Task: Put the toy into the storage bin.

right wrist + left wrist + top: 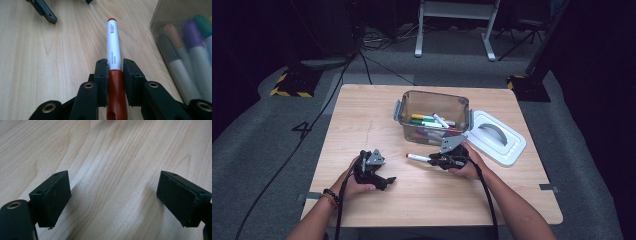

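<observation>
My right gripper (pixel 115 86) is clamped on the white-barrelled marker with the red cap (pixel 114 50), its long axis running straight out along my jaws, just above the pale wooden table (pixel 362 115). The clear plastic box of markers (pixel 432 116) sits close behind it (nearer this hand). My left gripper (pixel 113 197) gapes wide, holding nothing. Grey carpet lies all round.

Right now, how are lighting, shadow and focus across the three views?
High view: table evenly lit, surroundings nearly black, picture soft. Left gripper view: wood grain sharp, open left gripper casting soft shadows, near jaws slightly blurred. Right gripper view: red marker readable at its label, blurred near the lens; container wall hazy.
</observation>
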Tool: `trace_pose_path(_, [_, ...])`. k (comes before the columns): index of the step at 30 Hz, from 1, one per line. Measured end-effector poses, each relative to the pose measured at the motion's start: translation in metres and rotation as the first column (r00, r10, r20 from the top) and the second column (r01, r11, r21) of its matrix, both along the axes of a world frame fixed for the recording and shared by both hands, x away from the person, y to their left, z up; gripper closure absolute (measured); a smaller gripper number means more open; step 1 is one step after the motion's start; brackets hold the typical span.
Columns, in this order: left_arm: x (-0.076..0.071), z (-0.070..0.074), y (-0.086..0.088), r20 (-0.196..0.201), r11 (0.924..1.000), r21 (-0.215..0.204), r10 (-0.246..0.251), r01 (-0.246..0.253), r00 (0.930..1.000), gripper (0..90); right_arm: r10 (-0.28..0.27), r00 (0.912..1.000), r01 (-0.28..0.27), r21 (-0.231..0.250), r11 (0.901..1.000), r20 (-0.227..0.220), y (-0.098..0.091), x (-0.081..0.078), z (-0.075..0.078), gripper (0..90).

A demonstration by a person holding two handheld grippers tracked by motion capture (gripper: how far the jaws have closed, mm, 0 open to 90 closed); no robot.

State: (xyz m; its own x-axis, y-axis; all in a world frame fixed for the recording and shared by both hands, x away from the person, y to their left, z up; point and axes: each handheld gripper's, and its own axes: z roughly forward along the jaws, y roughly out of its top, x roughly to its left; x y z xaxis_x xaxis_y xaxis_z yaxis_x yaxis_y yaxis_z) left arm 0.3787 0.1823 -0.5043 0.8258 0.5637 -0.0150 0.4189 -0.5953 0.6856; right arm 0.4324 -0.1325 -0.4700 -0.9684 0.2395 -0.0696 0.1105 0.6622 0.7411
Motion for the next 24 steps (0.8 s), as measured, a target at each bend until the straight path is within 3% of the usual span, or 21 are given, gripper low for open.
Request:
trace_pose_path(12, [0.0,0.0,0.0,0.0,1.0,0.001,0.0,0.0,1.0,12.4,0.011,0.9958,-0.016,0.053,0.9985,0.091,-0.014,-0.015,0.044,74.6])
trace_pose_path(24, [0.0,0.0,0.0,0.0,1.0,0.0,0.0,0.0,1.0,12.4,0.009,0.982,-0.027,0.09,0.9956,0.189,-0.027,-0.023,0.089,74.6])
